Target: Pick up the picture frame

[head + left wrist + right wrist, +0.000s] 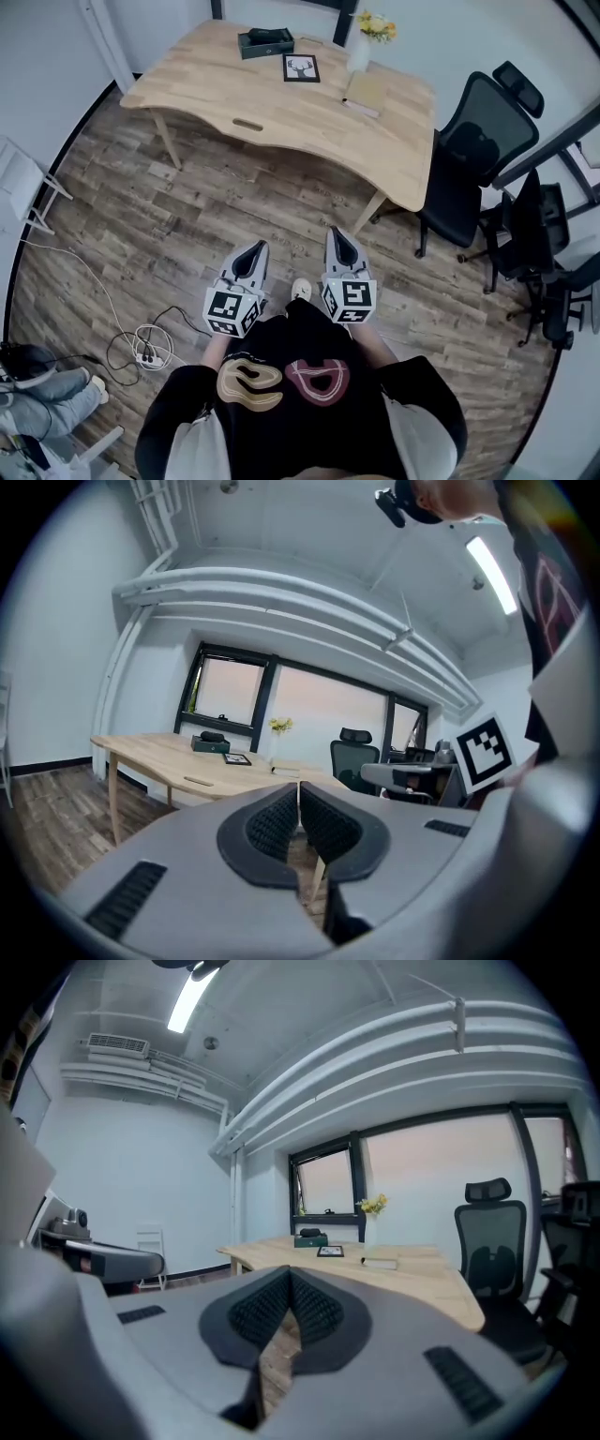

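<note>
Wood: one table (281,127), one picture frame (301,67); left tongs (253,247), right tongs (338,234) closed.

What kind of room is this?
Probably a small office. There is a big wooden desk, a black office chair beside it, and a wide window behind the desk.

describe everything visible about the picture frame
The picture frame is nearly square, with a thin black border and a white picture showing a dark antlered deer head. It seems to lie flat, face up, on the light wooden table, toward its far side, beside a dark box. Only the table touches it.
</note>
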